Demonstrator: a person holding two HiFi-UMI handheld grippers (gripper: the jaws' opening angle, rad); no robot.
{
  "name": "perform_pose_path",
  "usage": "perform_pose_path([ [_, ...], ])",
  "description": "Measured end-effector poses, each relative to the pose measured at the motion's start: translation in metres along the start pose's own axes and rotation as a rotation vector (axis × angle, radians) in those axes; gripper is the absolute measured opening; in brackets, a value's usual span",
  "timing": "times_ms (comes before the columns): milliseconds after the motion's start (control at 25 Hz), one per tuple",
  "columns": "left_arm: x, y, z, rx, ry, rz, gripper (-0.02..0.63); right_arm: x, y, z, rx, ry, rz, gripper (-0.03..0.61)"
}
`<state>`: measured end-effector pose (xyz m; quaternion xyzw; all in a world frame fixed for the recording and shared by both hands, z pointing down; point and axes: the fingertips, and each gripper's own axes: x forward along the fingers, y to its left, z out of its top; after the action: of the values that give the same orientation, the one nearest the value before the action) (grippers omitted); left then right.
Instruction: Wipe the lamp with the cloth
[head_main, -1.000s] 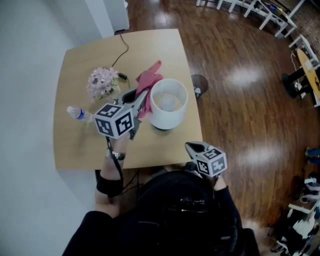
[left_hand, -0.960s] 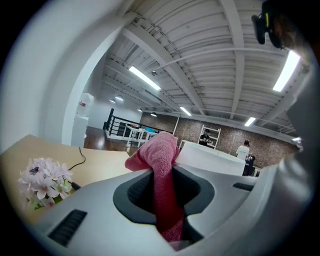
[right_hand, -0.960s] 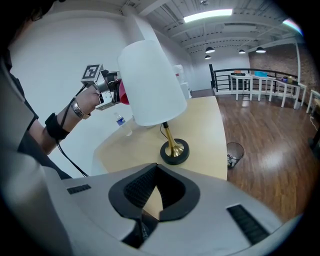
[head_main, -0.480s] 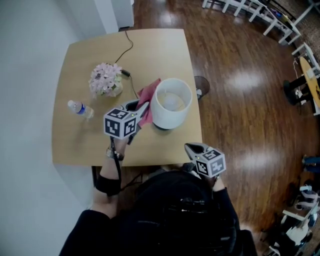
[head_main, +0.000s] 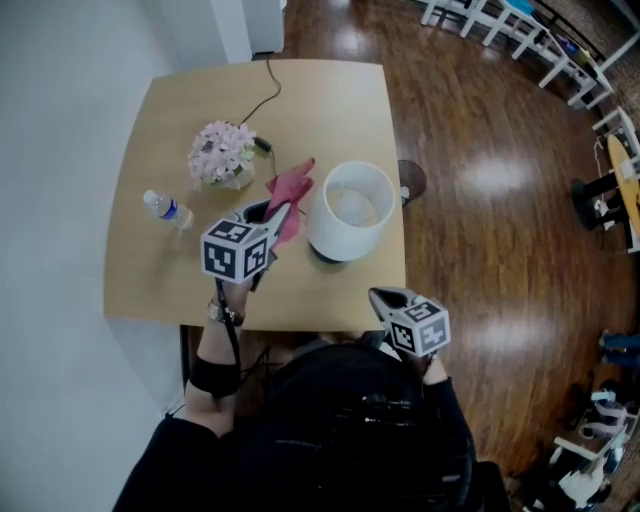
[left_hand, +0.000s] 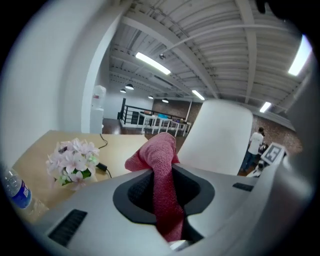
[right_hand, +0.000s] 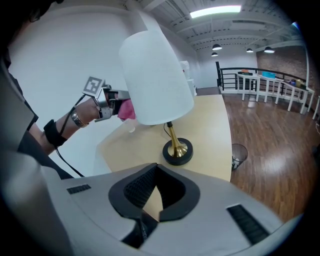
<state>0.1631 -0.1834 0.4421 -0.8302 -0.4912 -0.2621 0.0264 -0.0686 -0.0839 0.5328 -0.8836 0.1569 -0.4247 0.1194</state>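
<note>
The lamp has a white shade (head_main: 350, 210), a brass stem and a black base (right_hand: 177, 152), and stands near the table's right edge. My left gripper (head_main: 283, 210) is shut on a pink cloth (head_main: 290, 190) just left of the shade. In the left gripper view the cloth (left_hand: 160, 155) runs up between the jaws of the left gripper (left_hand: 167, 175) and overlaps the shade (left_hand: 220, 135); I cannot tell whether they touch. My right gripper (head_main: 383, 293) hangs off the table's front edge, shut and empty. In its own view the right gripper (right_hand: 152, 192) faces the lamp shade (right_hand: 155, 75).
On the wooden table (head_main: 330, 100) a pot of pale pink flowers (head_main: 222, 155) stands behind the left gripper, with a water bottle (head_main: 168, 210) to its left. A black cable (head_main: 262, 110) runs to the far edge. A small bin (head_main: 410, 180) stands on the floor beside the table.
My left gripper has carried the cloth down and nearer, from the shade's upper left edge to its left side. The right gripper has stayed where it was.
</note>
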Motion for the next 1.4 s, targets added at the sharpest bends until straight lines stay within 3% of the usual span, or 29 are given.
perform_pose_path([
  [120,-0.031,-0.019,0.052,-0.057,-0.153,0.0,0.081,0.004,-0.003,0.0,-0.003,0.0,0.004,0.006],
  [200,-0.044,-0.038,0.077,-0.047,-0.211,-0.003,0.082,0.004,-0.003,0.001,-0.003,-0.004,0.009,0.006],
  [320,-0.048,-0.062,0.093,-0.044,-0.259,-0.026,0.083,0.005,0.0,0.0,-0.006,-0.01,0.019,0.006],
  [480,-0.042,-0.07,0.091,-0.11,-0.284,-0.037,0.083,0.002,0.001,-0.002,-0.01,-0.022,0.028,0.006],
  [720,-0.025,-0.066,0.059,-0.197,-0.252,-0.026,0.083,-0.003,-0.003,-0.011,0.001,-0.028,0.033,0.006],
  [1400,0.011,-0.031,-0.071,-0.237,0.019,0.126,0.083,-0.005,-0.008,-0.02,-0.006,-0.025,0.062,0.006],
])
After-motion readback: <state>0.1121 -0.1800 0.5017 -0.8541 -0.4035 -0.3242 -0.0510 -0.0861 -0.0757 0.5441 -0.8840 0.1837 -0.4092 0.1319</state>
